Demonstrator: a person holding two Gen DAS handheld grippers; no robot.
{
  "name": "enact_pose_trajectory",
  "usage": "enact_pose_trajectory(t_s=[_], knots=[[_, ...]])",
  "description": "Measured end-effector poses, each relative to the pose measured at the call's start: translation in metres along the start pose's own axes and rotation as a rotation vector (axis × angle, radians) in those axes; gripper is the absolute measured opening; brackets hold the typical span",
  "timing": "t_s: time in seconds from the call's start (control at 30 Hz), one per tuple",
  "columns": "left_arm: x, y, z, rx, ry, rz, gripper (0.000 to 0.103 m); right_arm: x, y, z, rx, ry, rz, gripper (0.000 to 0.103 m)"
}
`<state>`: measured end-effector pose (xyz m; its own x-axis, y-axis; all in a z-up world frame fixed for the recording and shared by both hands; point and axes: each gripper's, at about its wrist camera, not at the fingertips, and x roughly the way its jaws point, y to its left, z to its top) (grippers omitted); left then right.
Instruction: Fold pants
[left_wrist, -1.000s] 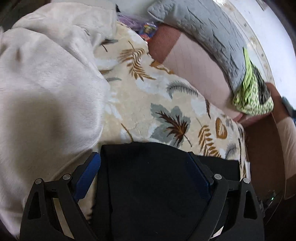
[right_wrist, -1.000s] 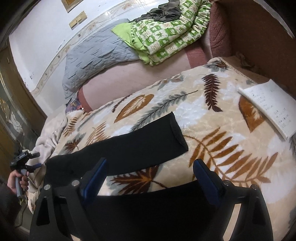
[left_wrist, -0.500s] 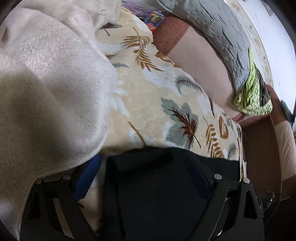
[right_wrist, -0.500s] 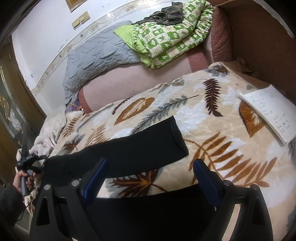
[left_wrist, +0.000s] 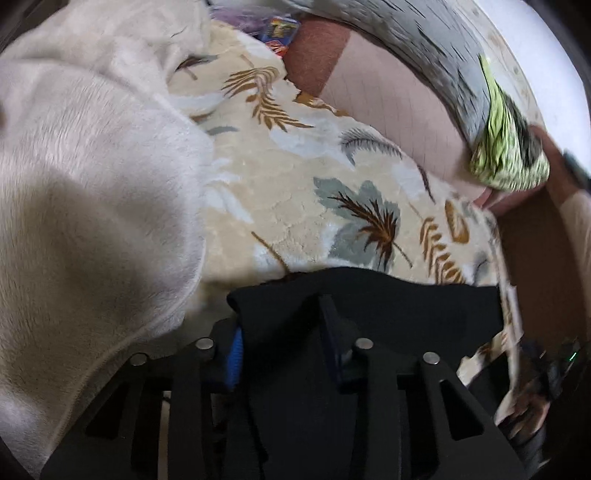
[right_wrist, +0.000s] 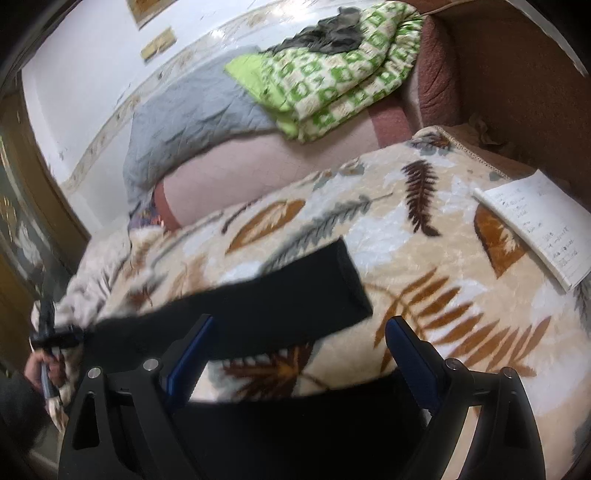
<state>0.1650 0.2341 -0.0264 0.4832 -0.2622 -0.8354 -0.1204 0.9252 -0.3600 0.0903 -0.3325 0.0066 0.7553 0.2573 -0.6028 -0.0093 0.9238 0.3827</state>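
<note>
Pants: black pants (right_wrist: 280, 306) spread on the leaf-print blanket (right_wrist: 424, 258) — one leg stretching across it.
Left gripper (left_wrist: 284, 332): jaws narrowed, pinching cloth.
Right gripper (right_wrist: 295, 343): jaws wide, holding nothing.
Handling: soft, limp, light — best taken at hem or waistband.
</note>
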Motion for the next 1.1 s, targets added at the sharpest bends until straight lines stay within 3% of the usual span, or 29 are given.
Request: enact_pose_trajectory(t_s=[0.13, 0.27, 0.33, 0.4, 0.43, 0.47, 0.5, 0.53, 0.6, 0.73, 0.77, 0.8, 0.83, 0.97, 1.1], knots=[[-0.007, -0.013, 0.004, 0.078, -0.025, 0.034, 0.031, 0.015, -0.016, 0.050, -0.018, 0.069, 0.045, 0.094], [-0.009, -0.025, 0.009, 0.096, -0.033, 0.017, 0.031, 0.075, -0.038, 0.095, 0.001, 0.349, 0.091, 0.091], [-0.009, -0.030, 0.009, 0.106, -0.042, 0.011, 0.031, 0.103, -0.047, 0.104, 0.030, 0.434, 0.084, 0.081], [-0.007, -0.037, 0.010, 0.116, -0.041, 0.006, 0.031, 0.124, -0.050, 0.107, 0.041, 0.474, 0.097, 0.079], [-0.006, -0.040, 0.011, 0.120, -0.037, 0.013, 0.029, 0.133, -0.049, 0.107, 0.030, 0.492, 0.103, 0.071], [-0.005, -0.043, 0.010, 0.129, -0.032, 0.027, 0.027, 0.140, -0.047, 0.106, 0.014, 0.502, 0.095, 0.067], [-0.004, -0.047, 0.010, 0.142, -0.025, 0.035, 0.017, 0.149, -0.045, 0.104, -0.005, 0.514, 0.084, 0.061], [-0.004, -0.049, 0.009, 0.148, -0.019, 0.040, 0.009, 0.155, -0.045, 0.102, -0.017, 0.523, 0.081, 0.054], [-0.002, -0.052, 0.007, 0.165, -0.002, 0.055, 0.008, 0.164, -0.042, 0.099, -0.047, 0.537, 0.076, 0.041], [-0.003, -0.059, 0.003, 0.205, -0.002, 0.086, 0.006, 0.177, -0.041, 0.096, -0.079, 0.529, 0.047, 0.036], [-0.004, -0.058, 0.004, 0.205, -0.005, 0.090, 0.006, 0.179, -0.041, 0.096, -0.081, 0.527, 0.054, 0.030], [-0.006, -0.058, 0.004, 0.206, -0.015, 0.097, 0.006, 0.179, -0.040, 0.096, -0.086, 0.527, 0.071, 0.010], [-0.008, -0.057, 0.004, 0.211, -0.022, 0.103, 0.005, 0.177, -0.038, 0.096, -0.104, 0.521, 0.084, 0.005], [-0.018, -0.061, 0.000, 0.255, -0.049, 0.118, 0.004, 0.152, -0.023, 0.097, -0.243, 0.448, 0.105, 0.005], [-0.045, -0.074, -0.015, 0.351, -0.117, 0.091, 0.004, 0.097, -0.012, 0.096, -0.372, 0.324, 0.167, 0.004]])
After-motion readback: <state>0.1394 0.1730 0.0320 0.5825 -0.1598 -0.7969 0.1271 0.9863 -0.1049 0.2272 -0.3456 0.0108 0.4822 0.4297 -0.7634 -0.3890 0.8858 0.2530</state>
